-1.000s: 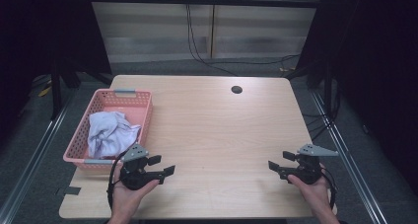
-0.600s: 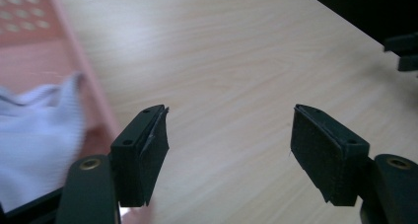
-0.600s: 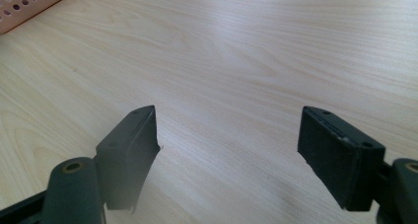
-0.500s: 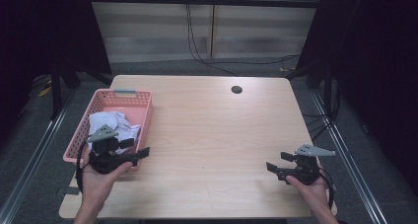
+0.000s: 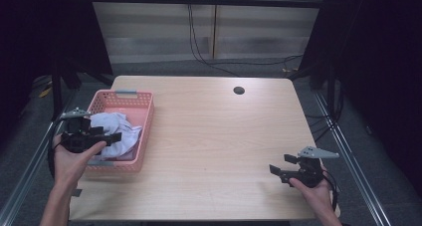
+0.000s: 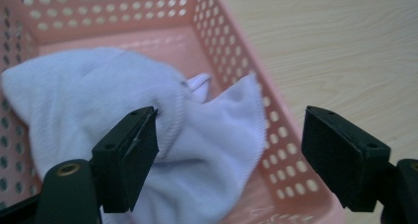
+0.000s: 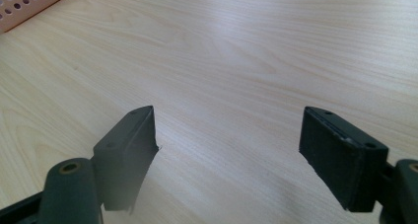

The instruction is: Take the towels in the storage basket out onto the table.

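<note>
Wide-open jaws on your left gripper (image 6: 229, 155) hover over the white cloth (image 6: 123, 130), gripping nothing; it lies in the pink basket (image 5: 144, 131) at the table's (image 5: 214, 156) nine o'clock. Your right gripper (image 5: 279, 165), at five o'clock, gapes equally wide over bare wood.

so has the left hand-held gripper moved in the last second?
Yes. The left hand-held gripper went left and away, from the bare tabletop to over the pink basket.

Soft white cloth (image 6: 123, 115), perforated plastic basket (image 6: 231, 51)
</note>
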